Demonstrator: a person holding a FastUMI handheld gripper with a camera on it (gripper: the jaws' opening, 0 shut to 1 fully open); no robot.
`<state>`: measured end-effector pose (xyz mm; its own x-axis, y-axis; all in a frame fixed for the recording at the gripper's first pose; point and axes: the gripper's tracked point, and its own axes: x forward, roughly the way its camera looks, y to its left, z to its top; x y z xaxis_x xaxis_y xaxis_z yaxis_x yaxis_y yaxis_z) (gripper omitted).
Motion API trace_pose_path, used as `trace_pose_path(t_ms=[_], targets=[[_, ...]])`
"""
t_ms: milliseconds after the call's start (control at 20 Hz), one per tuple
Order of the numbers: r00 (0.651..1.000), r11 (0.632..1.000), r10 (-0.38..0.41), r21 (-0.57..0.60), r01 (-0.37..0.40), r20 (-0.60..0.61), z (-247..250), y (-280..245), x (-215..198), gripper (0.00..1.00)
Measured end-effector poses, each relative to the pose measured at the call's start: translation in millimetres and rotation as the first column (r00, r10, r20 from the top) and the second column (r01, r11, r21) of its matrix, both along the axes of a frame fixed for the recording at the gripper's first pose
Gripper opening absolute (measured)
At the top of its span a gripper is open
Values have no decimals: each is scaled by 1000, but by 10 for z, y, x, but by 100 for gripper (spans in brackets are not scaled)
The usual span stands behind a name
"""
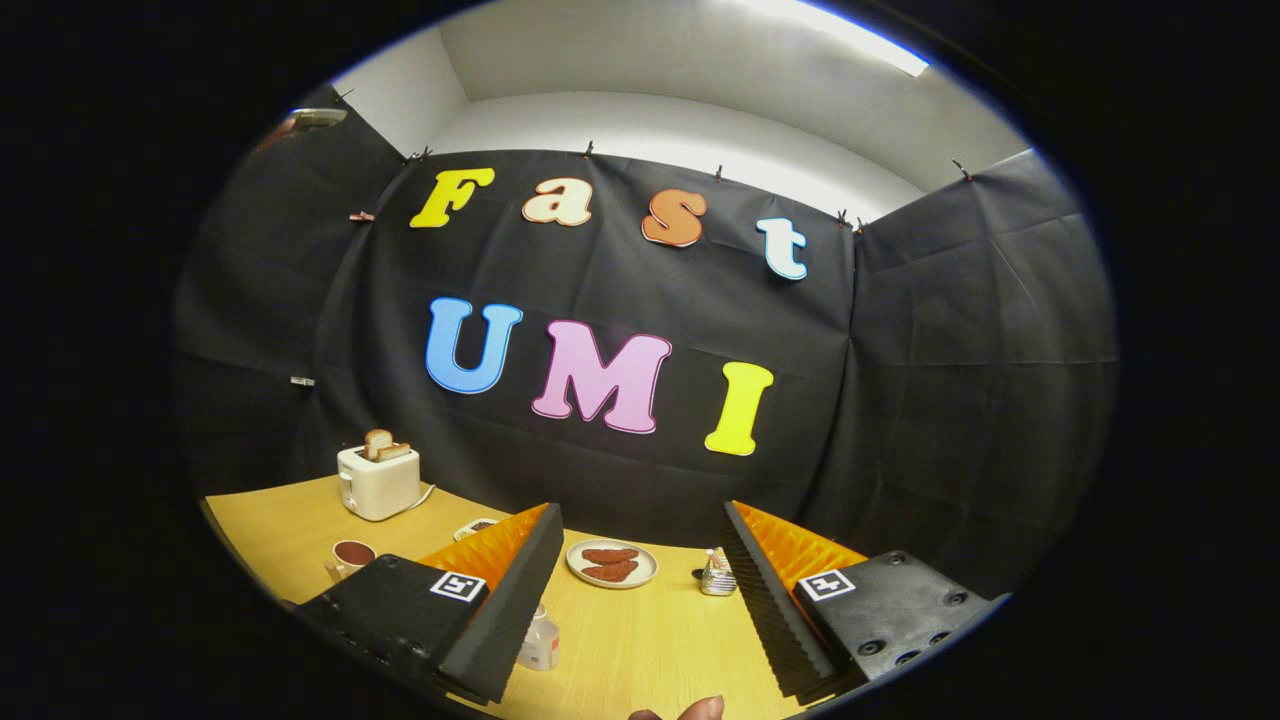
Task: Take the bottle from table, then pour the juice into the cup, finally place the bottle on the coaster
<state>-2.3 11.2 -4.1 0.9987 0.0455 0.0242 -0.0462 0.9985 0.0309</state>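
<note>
A small pale bottle (541, 642) stands on the wooden table (640, 640), close against the inner side of my left finger, which hides part of it. My gripper (640, 514) is open, with its fingers wide apart and nothing between the tips. A cup (351, 556) holding dark liquid sits to the left, outside the left finger. Just beyond the left fingertip peeks a small round patterned disc (474, 527), perhaps the coaster, half hidden by the finger.
A white toaster (378, 482) with toast in its slots stands at the back left. Ahead between the fingers lies a plate (611, 564) with reddish food. A small shiny object (717, 576) sits by the right finger. A person's fingertip (698, 709) shows at the near edge.
</note>
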Motion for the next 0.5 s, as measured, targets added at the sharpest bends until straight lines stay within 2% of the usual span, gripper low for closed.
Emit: trace_pose_path(t_ms=[200, 500], targets=[[997, 996, 56, 64, -60, 54, -100, 178, -26, 97], [990, 983, 137, 125, -134, -16, -962, 540, 9, 97]])
